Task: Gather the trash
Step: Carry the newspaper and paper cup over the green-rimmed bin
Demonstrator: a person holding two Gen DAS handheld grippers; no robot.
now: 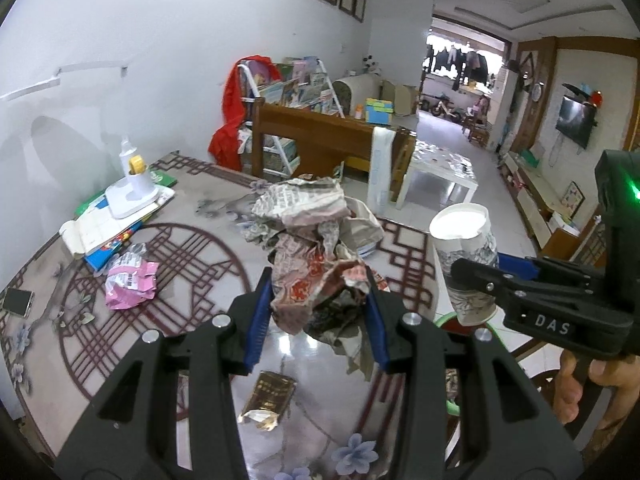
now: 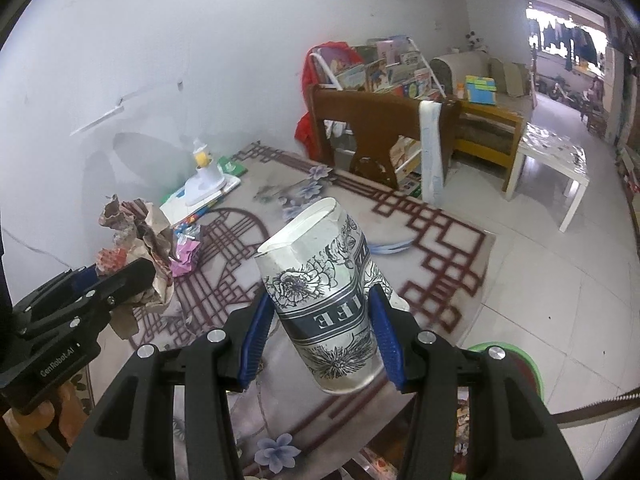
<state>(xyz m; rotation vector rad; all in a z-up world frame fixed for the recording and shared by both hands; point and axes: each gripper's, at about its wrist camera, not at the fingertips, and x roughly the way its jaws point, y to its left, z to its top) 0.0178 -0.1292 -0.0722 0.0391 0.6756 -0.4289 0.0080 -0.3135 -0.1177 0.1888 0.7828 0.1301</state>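
— Two grips to log? Left view first.
— My left gripper (image 1: 318, 312) clamps crumpled newspaper (image 1: 316, 248) above the worktop (image 1: 180, 248); light, soft, bulky.
— Right view?
— My right gripper (image 2: 322, 334) pinches the paper cup (image 2: 324, 292) mid-wall, lifted; thin, crushable, already dented.

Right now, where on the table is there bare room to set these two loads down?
Free: the table middle between the pink wrapper and the crumpled newspaper, and the far edge by the wooden chair. Crowded: the book stack at the wall; the gold packet lies on the near strip.
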